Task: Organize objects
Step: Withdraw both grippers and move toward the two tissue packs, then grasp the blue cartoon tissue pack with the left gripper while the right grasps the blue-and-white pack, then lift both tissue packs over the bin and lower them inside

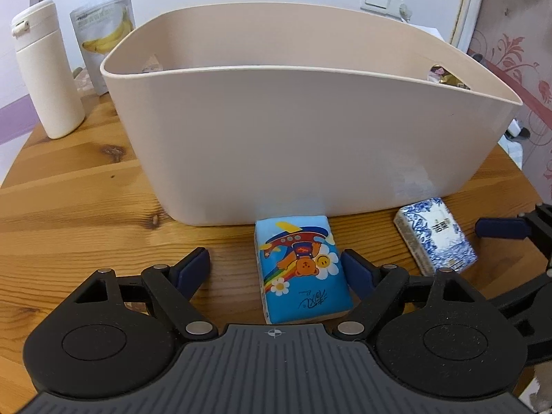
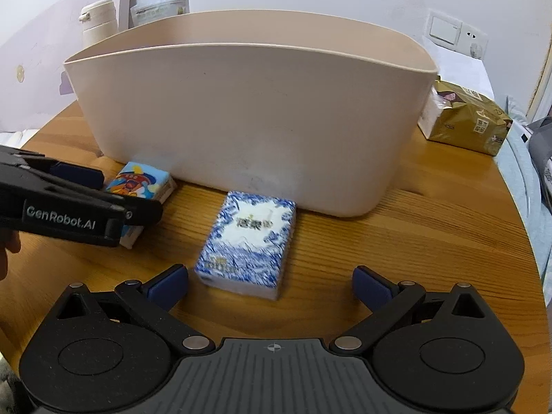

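A tall beige bin (image 1: 293,138) stands on the round wooden table (image 1: 69,200). A blue cartoon-bear tissue pack (image 1: 300,269) lies flat in front of its wall. My left gripper (image 1: 275,256) is open around this pack: the right pad sits close beside it, the left pad stands well apart. A blue-and-white patterned tissue pack (image 2: 246,245) lies to its right. My right gripper (image 2: 270,276) is open, and the pack's near end sits between its fingers without touching the pads. The cartoon pack (image 2: 138,179) and the left gripper (image 2: 131,195) also show in the right wrist view.
A white bottle (image 1: 45,69) and a banana snack pouch (image 1: 103,34) stand behind the bin at the left. A gold box (image 2: 465,117) sits at the bin's right end. The table's curved edge (image 2: 528,241) runs close on the right.
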Motion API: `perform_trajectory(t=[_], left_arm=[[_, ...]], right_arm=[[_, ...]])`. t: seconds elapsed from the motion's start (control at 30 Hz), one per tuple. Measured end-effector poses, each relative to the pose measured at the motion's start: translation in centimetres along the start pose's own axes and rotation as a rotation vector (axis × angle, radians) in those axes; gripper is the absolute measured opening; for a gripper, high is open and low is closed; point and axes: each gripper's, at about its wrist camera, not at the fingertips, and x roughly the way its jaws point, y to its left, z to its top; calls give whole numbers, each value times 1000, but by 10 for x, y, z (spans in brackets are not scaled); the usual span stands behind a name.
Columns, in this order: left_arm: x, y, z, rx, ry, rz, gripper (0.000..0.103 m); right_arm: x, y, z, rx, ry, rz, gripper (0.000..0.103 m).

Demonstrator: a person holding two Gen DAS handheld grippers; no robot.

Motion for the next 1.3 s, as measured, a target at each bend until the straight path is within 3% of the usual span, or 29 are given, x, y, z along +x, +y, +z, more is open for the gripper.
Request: perform_trajectory(t=[0.1,0.2,0.23,0.33,0.47,0.63,1.3], left_arm=[[1,0,0,33,-8,12,78],[0,1,2,42,-10,15,66],[-1,3,2,43,-9,12,58],[-3,6,4,40,-7,13,48],[-4,6,2,39,-8,14,47],[-10,10,-3,39,-3,9,46],[-48,8,-3,43,-78,10,46]], right_arm=[[3,2,2,7,-5,-5,103],[5,3,4,13,-12,-9,102],[5,4,5,15,-17,-10,98],[3,5,6,20,-33,-14,87],[0,5,8,18,-44,-12,73],[-2,4,8,6,-51,7,45],[-38,-7,-7,29,-83,9,43]])
